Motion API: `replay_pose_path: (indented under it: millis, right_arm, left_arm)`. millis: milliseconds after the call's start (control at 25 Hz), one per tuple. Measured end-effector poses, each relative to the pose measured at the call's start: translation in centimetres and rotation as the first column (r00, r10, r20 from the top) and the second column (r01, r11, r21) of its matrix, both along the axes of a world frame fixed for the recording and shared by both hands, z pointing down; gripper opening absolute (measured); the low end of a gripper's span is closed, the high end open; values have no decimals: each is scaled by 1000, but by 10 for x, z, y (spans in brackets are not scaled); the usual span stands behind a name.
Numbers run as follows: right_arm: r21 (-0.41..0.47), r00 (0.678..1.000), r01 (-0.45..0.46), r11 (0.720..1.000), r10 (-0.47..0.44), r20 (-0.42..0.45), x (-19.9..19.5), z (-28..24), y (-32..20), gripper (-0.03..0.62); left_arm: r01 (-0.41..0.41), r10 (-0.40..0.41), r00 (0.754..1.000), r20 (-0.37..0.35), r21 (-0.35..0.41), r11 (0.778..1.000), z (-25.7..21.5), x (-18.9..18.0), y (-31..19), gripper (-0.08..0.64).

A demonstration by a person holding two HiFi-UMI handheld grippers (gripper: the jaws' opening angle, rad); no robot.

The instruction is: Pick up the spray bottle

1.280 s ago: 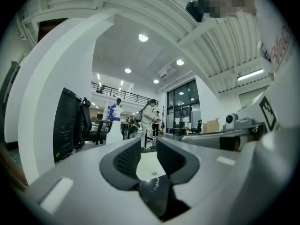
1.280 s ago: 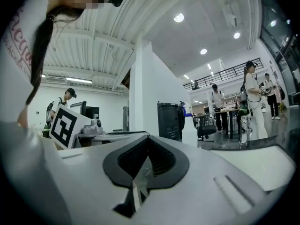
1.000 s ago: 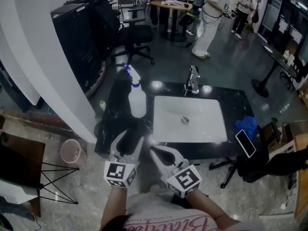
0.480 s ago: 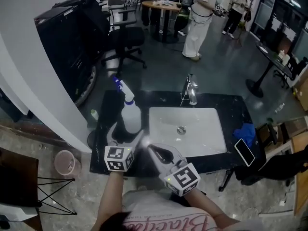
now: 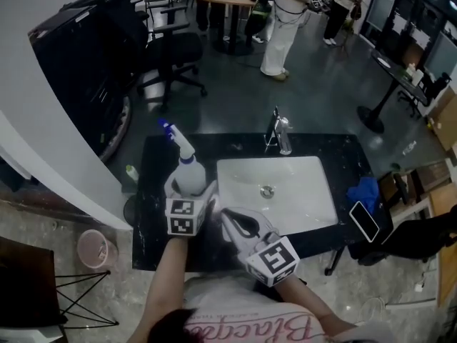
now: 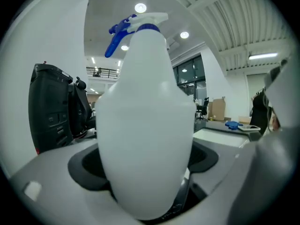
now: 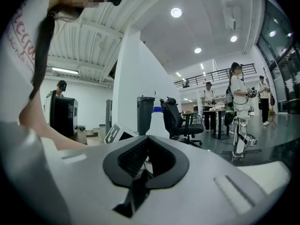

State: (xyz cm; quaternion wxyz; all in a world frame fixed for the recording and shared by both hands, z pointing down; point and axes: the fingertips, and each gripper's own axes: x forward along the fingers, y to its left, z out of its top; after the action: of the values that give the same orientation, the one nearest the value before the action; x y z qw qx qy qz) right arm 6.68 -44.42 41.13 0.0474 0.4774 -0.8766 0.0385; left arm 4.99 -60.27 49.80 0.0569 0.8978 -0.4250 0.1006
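A white spray bottle [image 5: 188,174] with a blue trigger head [image 5: 168,128] stands upright on the black counter [image 5: 151,191], left of the sink. My left gripper [image 5: 190,190] has its jaws spread wide on either side of the bottle's lower body. In the left gripper view the bottle [image 6: 145,121] fills the middle, with dark gaps showing between it and the pads [image 6: 82,170]. My right gripper [image 5: 238,222] hovers over the counter's front edge beside the left one, shut and empty. In the right gripper view its jaws [image 7: 146,165] meet, and the bottle [image 7: 157,121] shows small beyond them.
A white sink basin [image 5: 303,199] with a chrome faucet [image 5: 281,133] takes the counter's middle. A blue cloth [image 5: 365,191] and a phone [image 5: 364,220] lie at the right end. A white pillar rises on the left, with a pink bin [image 5: 93,249] below. Office chairs and people stand behind.
My left gripper moved forward to the bottle and its jaws spread wide around it. My right gripper edged forward, still shut.
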Motion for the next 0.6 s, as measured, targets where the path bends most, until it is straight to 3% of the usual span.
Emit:
replay_pose_path:
  millis: [160,440,600]
  right_arm:
    - [-14,1000,-7,1000,7,-6,0,3,-2,2]
    - [0,1000,-23,1000,23,-13,4,-1,-6,2]
    - [17,1000,-18,1000,18,-12,3,-7,-5,2]
  left_arm:
    - [-39,39,999,30,20,999,3,4,-4,417]
    - [-61,61,998,12,25,998,-3,3,1,417]
    - [-70,72,997,-23,80,994,-35,0,18,417]
